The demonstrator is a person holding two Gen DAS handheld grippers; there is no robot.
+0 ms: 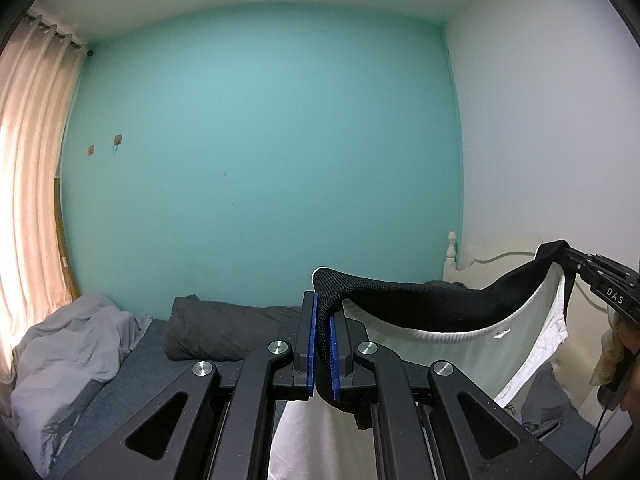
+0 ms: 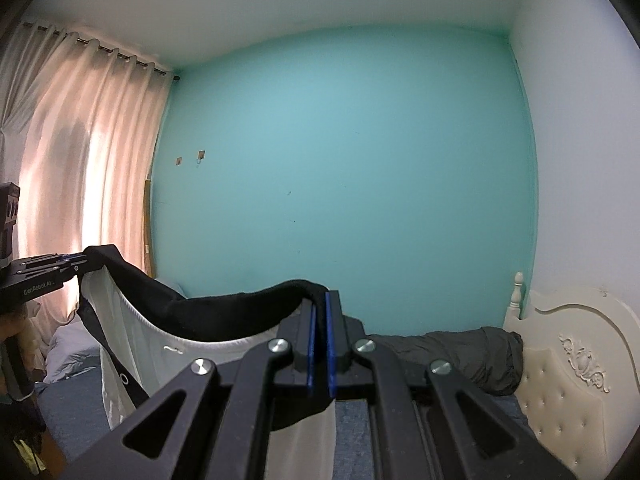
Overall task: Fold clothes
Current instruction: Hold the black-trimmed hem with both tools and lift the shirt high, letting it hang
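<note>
A white garment with a black ribbed band (image 1: 420, 300) hangs in the air between my two grippers, above the bed. My left gripper (image 1: 323, 312) is shut on one end of the black band, the cloth pinched between its blue pads. My right gripper (image 2: 320, 308) is shut on the other end of the band (image 2: 224, 312). In the left wrist view the right gripper (image 1: 572, 258) shows at the right, holding the band's far corner. In the right wrist view the left gripper (image 2: 80, 260) shows at the left. The white cloth (image 2: 132, 344) sags below the band.
A bed with a blue sheet (image 1: 132, 364) lies below, carrying a dark grey rolled blanket (image 1: 224, 328) and a light grey crumpled cloth (image 1: 68, 352). A cream tufted headboard (image 2: 576, 364) stands at right. Pink curtains (image 2: 92, 152) hang left; a teal wall (image 2: 340, 180) faces me.
</note>
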